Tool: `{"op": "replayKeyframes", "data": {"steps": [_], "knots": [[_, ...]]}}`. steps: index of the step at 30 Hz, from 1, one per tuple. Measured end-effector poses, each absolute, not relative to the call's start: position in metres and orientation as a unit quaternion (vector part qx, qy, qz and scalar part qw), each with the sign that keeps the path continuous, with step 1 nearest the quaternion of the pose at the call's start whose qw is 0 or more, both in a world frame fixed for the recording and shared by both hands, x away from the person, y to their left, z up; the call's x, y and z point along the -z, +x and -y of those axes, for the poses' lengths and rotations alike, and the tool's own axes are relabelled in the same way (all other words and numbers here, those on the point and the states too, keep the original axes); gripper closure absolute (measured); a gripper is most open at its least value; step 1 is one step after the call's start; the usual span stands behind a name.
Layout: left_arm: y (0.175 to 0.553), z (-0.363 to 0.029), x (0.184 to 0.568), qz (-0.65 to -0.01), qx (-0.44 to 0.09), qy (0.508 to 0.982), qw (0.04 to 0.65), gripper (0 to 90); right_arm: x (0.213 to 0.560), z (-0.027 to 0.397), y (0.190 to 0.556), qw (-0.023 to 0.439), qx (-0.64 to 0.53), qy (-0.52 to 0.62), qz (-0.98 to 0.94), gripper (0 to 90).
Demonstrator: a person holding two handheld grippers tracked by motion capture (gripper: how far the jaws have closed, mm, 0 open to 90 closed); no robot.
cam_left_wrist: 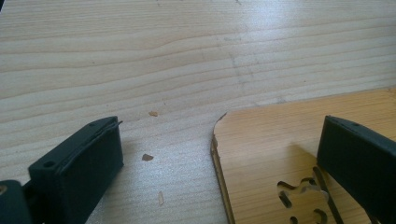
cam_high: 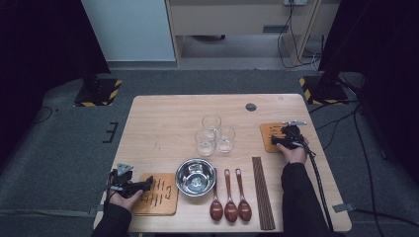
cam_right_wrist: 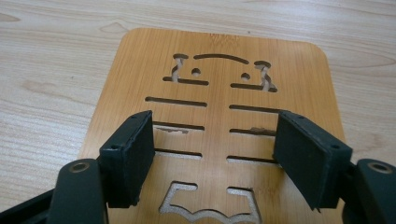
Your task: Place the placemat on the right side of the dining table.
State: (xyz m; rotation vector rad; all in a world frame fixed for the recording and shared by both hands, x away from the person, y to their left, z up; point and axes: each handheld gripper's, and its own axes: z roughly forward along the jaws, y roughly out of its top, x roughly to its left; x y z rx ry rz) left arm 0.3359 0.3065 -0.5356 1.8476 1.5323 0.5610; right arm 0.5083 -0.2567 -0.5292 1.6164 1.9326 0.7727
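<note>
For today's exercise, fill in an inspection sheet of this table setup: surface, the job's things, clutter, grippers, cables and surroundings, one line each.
Surface: wooden table, a few small chips near the left mat.
Job's things: left mat and right mat, slotted wooden boards lying flat.
Clutter: three glasses, steel bowl, three spoons, chopsticks.
Grippers: left gripper open at its mat's edge; right gripper open above its mat.
Cables: right gripper cable trails off the table.
Surroundings: grey carpet, striped stand bases.
</note>
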Motion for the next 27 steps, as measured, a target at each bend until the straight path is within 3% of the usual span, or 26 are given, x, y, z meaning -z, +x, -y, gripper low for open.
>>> {"op": "replayKeyframes", "data": {"steps": [27], "knots": [[0.336, -0.306, 0.536, -0.586, -0.215, 0.707, 0.332, 0.0, 0.527, 0.258, 0.481, 0.254, -0.265, 0.633, -0.682, 27.8]]}}
